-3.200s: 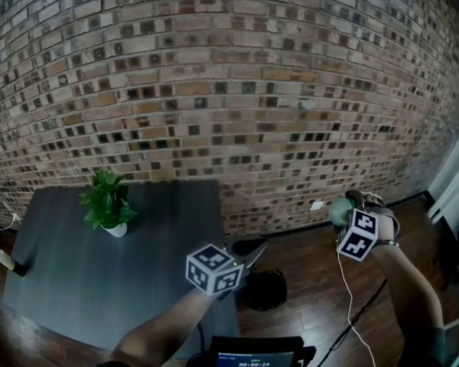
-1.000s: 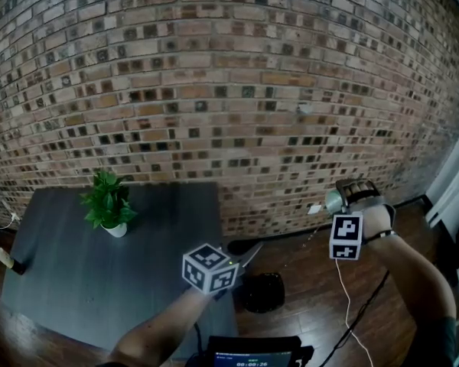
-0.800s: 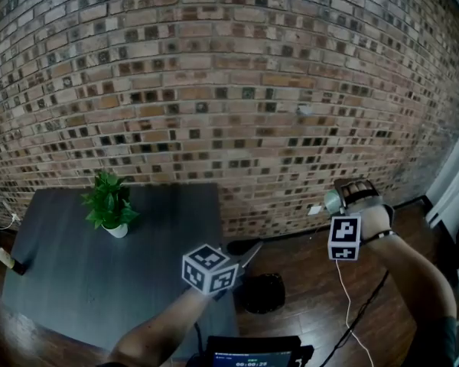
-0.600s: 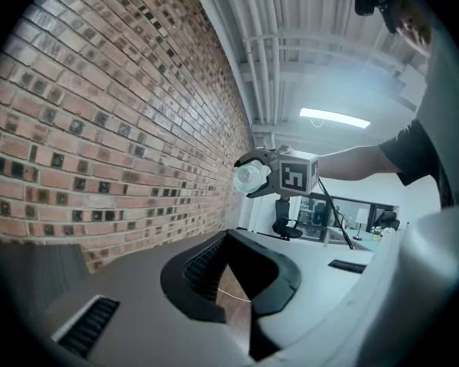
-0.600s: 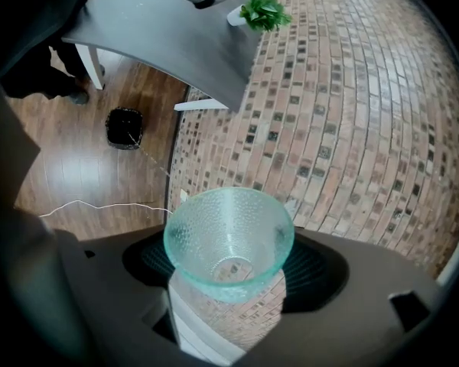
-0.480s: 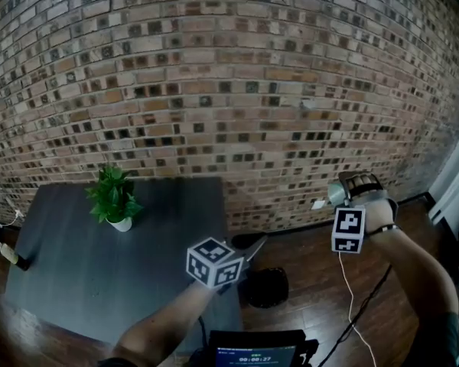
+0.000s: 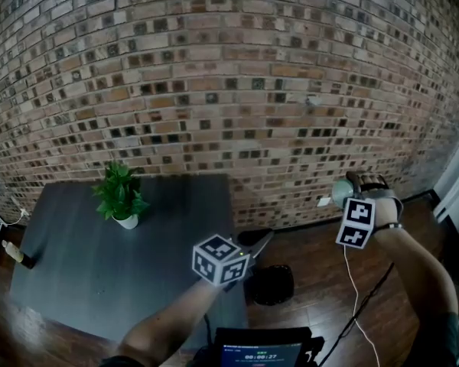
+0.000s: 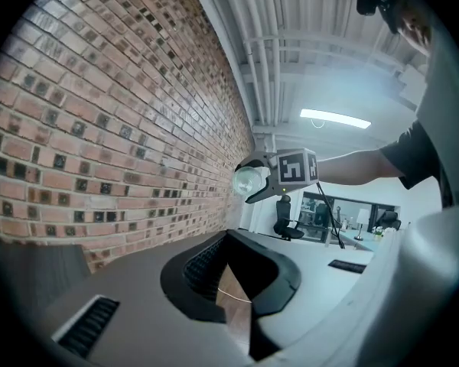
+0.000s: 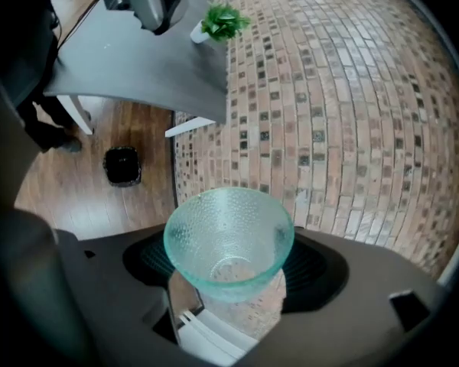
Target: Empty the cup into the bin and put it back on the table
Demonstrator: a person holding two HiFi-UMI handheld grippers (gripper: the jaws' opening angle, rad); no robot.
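Right gripper (image 9: 229, 270): jaws spread and clamped on the pale green, pebbled, translucent cup (image 9: 229, 232), pads on opposite sides of its lower wall, below the flared rim. Right gripper view looks into the mouth; no contents visible, base shows through.

Cup position: held in the air over the brown wooden floor (image 7: 321, 281), near the red-brown brick wall (image 7: 214, 90), off to the side of the small black bin (image 7: 274, 285) and well apart from the dark grey tabletop (image 7: 76, 266).

Left gripper (image 8: 228, 243): jaw tips closed together, nothing between them; it hangs by the tabletop's right edge, near the bin.

Potted green plant in a white pot (image 7: 121, 197) stands toward the back of the tabletop.

Handling estimate: light, thin-walled, rigid. Glass or plastic cannot be told, so treat as breakable. The tapered wall could let it slide out of the pads; the pebbled texture helps. Hold low on the wall, moderate squeeze, and set it down base first.
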